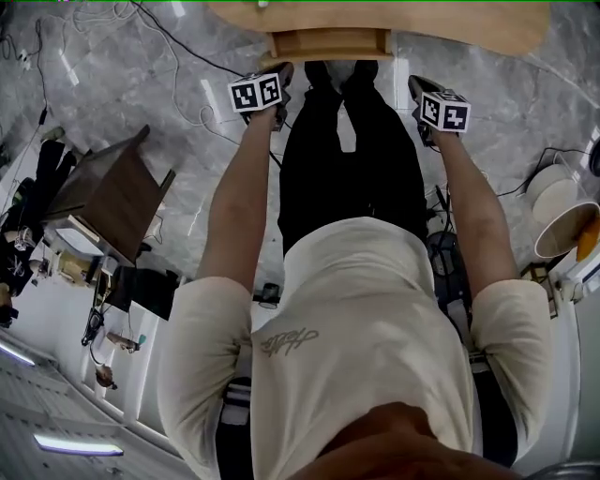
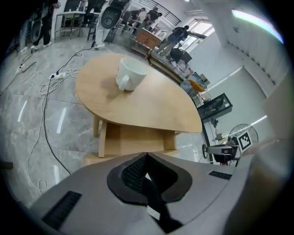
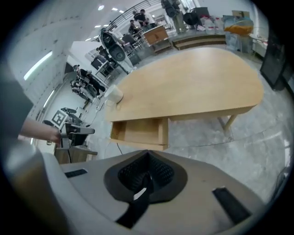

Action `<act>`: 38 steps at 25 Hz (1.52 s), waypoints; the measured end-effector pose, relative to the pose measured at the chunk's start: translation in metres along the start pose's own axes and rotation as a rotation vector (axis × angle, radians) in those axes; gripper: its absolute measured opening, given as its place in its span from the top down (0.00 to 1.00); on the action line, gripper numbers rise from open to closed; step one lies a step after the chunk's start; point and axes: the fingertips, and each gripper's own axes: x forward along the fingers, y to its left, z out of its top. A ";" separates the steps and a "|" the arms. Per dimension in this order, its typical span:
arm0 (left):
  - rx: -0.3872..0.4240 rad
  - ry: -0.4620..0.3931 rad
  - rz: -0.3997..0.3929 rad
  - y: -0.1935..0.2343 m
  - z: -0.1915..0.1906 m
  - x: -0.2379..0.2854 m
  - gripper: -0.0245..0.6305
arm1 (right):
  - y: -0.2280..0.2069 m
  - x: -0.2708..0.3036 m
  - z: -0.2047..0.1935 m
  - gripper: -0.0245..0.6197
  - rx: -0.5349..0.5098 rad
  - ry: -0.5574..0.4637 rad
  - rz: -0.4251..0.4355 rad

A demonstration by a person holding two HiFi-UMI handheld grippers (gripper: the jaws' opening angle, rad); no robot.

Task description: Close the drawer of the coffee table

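The coffee table (image 1: 450, 23) has a pale wooden top, and its drawer (image 1: 328, 45) stands pulled out from under that top, toward the person. In the right gripper view the drawer (image 3: 138, 132) shows as an open wooden box with nothing visible inside.

The left hand-held gripper (image 1: 284, 73) is held out just beside the drawer's left front corner. The right hand-held gripper (image 1: 413, 84) is out to the right of the drawer, a little apart from it. Whether either one touches the wood cannot be told.

In its own view the left hand-held gripper (image 2: 146, 158) has its jaws pressed together with nothing between them, pointing at the drawer (image 2: 133, 140) close ahead. The right hand-held gripper (image 3: 147, 156) likewise has its jaws together and holds nothing.

A white mug (image 2: 130, 73) sits on the surface, back from the drawer edge. Cables (image 2: 43, 87) trail over the grey marble floor (image 1: 141, 84) around the table.
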 end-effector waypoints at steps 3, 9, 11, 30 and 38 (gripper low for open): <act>0.042 0.041 -0.006 0.020 -0.023 0.021 0.96 | 0.012 0.032 -0.015 0.97 -0.078 0.051 0.047; 0.061 0.122 -0.006 0.057 -0.059 0.078 0.96 | 0.008 0.094 -0.027 0.97 -0.122 0.110 0.066; 0.068 0.139 -0.022 0.059 -0.068 0.096 0.96 | 0.004 0.111 -0.030 0.97 -0.110 0.118 0.078; 0.008 0.129 -0.022 0.105 -0.064 0.166 0.96 | -0.031 0.216 -0.051 0.97 0.088 0.123 -0.050; -0.011 0.134 -0.014 0.100 -0.063 0.166 0.96 | -0.030 0.212 -0.037 0.97 0.075 0.091 -0.085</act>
